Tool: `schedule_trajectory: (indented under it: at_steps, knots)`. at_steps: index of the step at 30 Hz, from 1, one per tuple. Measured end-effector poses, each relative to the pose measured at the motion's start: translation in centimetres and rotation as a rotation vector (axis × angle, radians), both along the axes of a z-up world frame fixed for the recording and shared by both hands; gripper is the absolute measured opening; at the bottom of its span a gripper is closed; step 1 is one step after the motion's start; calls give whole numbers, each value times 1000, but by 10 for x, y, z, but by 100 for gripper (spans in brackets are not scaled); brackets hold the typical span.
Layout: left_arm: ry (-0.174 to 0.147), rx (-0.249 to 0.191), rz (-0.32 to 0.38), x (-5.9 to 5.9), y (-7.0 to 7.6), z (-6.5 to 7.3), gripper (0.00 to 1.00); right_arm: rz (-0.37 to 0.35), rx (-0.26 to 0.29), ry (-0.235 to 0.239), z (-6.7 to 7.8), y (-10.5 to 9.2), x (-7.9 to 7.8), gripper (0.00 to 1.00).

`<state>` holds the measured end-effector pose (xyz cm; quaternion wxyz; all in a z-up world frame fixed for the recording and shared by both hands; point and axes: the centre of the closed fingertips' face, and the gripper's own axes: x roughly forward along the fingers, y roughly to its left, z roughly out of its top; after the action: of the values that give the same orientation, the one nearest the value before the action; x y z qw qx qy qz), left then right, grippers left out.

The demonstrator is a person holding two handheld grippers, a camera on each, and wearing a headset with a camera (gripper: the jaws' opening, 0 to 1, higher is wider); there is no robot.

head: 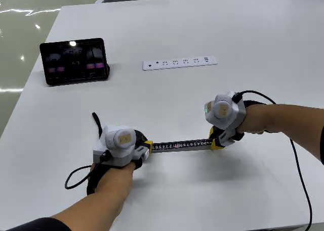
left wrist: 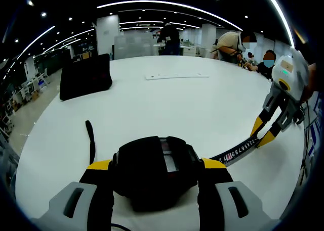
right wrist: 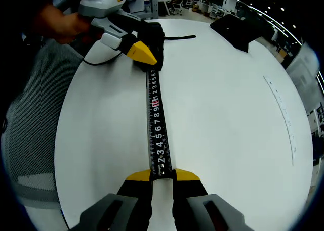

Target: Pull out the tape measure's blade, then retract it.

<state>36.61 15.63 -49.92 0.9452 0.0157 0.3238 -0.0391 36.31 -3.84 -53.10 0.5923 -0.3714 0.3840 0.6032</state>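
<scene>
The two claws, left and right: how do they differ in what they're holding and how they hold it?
The left claw grips the bulky black case; the right claw pinches the end of the thin blade. The left claw's jaws stand wide apart around the case; the right claw's are nearly closed on the blade. Shared: both have yellow tips, and both are shut on parts of one tape measure.
</scene>
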Motion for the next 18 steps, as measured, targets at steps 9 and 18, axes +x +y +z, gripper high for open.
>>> schedule_trajectory:
  at_steps: [9, 18]
  knots:
    - [2, 1, 0, 0, 1, -1, 63, 77, -92, -27, -1, 10, -2, 11]
    - [4, 1, -1, 0, 1, -1, 62, 60, -90, -18, 0, 14, -1, 11]
